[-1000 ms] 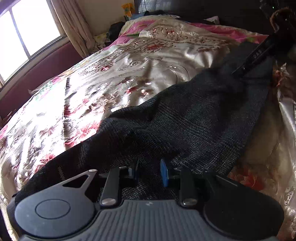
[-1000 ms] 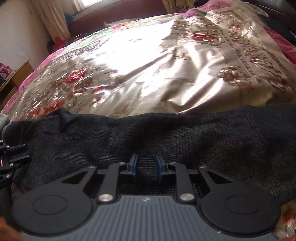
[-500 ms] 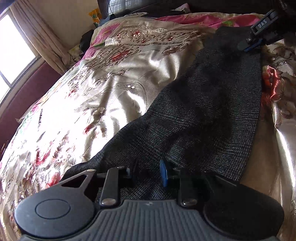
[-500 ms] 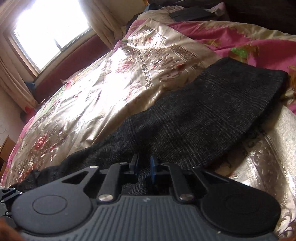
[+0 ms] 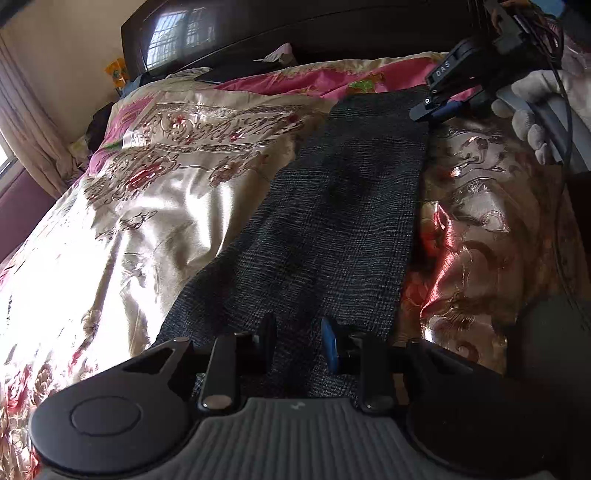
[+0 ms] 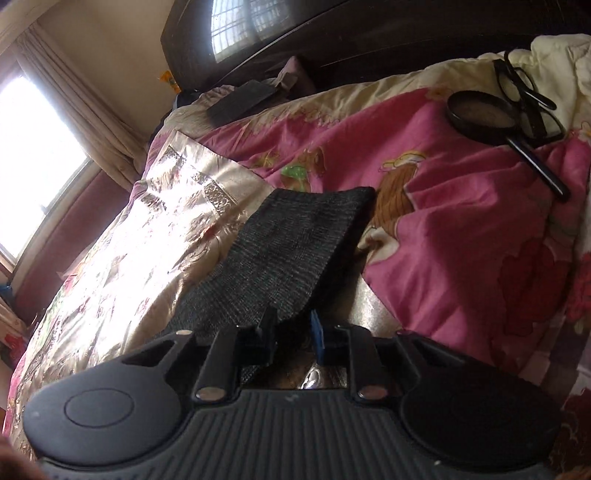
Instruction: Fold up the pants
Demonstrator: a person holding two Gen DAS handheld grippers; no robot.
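Dark grey checked pants [image 5: 332, 221] lie stretched in a long strip on a floral satin bedspread [image 5: 166, 184]. My left gripper [image 5: 298, 343] sits over the near end of the pants, its jaws apart with cloth between and under them. My right gripper [image 6: 291, 332] is at the far end of the pants [image 6: 295, 240], jaws apart, with the edge of the cloth lying over the left finger. In the left wrist view the right gripper [image 5: 436, 110] shows at the pants' far corner, held by a gloved hand [image 5: 535, 107].
A magnifying glass [image 6: 484, 114] and black glasses [image 6: 524, 92] lie on the pink quilt [image 6: 461, 221] at the head of the bed. A dark headboard [image 5: 295, 33] stands behind. A window and curtain [image 6: 74, 110] are at the left.
Both grippers have carried the pants toward the headboard and laid them out straight. The right gripper's jaws have opened from nearly shut.
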